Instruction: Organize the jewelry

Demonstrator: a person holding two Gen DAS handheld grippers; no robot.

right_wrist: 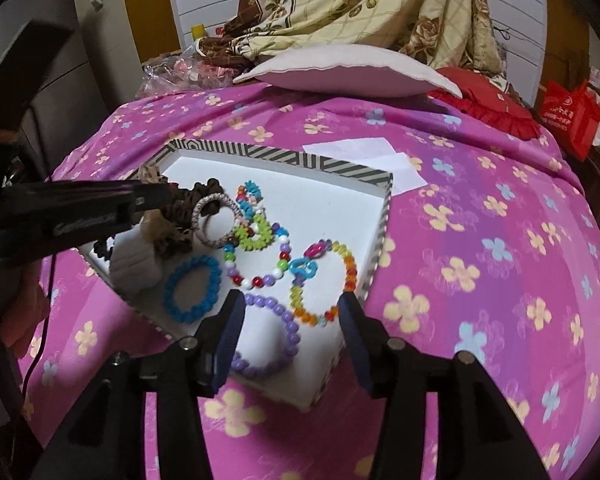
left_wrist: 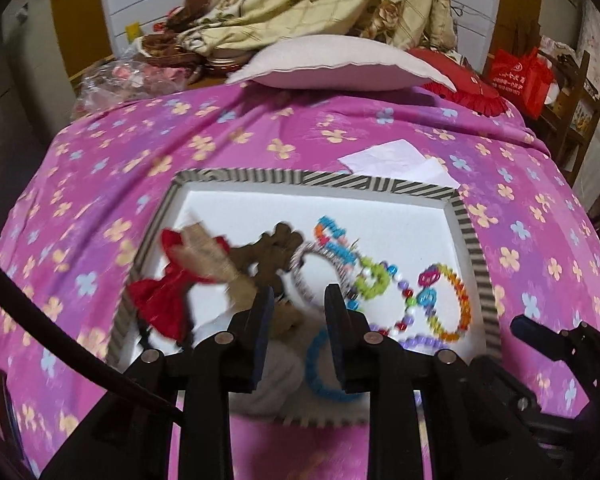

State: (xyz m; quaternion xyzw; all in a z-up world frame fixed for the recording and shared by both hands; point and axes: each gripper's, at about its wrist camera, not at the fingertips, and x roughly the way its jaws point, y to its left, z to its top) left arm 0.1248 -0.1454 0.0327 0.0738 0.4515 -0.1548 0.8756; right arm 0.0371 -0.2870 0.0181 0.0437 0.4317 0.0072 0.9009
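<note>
A bed [right_wrist: 480, 240] with a pink flowered cover fills the scene, with a pale pillow [right_wrist: 348, 72] and a folded floral blanket [right_wrist: 360, 4] at its far end. On the cover lies a shallow white tray [right_wrist: 336, 196] with a striped rim, and the jewelry is inside it: a blue ring [right_wrist: 192, 288], a purple bead bracelet [right_wrist: 276, 336], a rainbow bead bracelet [right_wrist: 340, 280], a green ring [right_wrist: 256, 236], a grey sparkly ring [right_wrist: 216, 220], brown scrunchies and a red bow [left_wrist: 164, 300]. The left gripper [left_wrist: 300, 300] hovers low over the left part of the tray, its fingers moderately apart and holding nothing; the motion blur makes contact hard to judge. The right gripper [right_wrist: 292, 312] is spread wide above the near corner, with the purple bracelet between its fingers but not pinched. The right half of the tray floor is bare, and white paper [right_wrist: 364, 152] lies just beyond the far rim.
</note>
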